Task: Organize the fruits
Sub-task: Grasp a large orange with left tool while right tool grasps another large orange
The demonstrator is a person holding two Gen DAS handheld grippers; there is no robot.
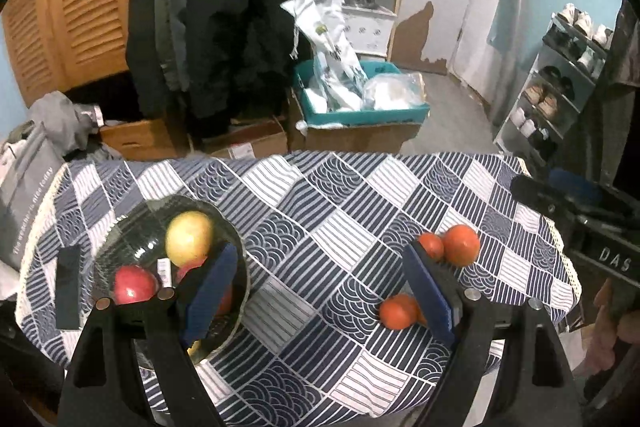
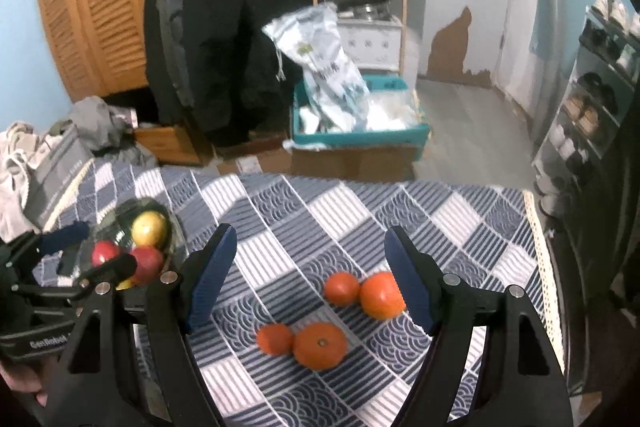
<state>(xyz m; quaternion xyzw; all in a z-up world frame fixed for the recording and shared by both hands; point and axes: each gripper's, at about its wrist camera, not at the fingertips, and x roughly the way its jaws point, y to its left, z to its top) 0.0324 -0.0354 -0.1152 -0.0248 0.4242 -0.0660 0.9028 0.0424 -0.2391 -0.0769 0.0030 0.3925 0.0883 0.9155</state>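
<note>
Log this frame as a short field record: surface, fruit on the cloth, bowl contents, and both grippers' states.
surface: table with blue-and-white patterned cloth
loose fruit: four oranges on the cloth, in two touching pairs
bowl: dark glass bowl holding a yellow apple and red apples
left gripper: open, empty
right gripper: open, empty, above the oranges

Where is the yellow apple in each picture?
Left wrist view: the yellow apple sits low on the left, in the dark glass bowl beside the red apples.
Right wrist view: the yellow apple is small at the far left, in the same bowl.
Shared landmark: the teal box on the floor beyond the table.
</note>
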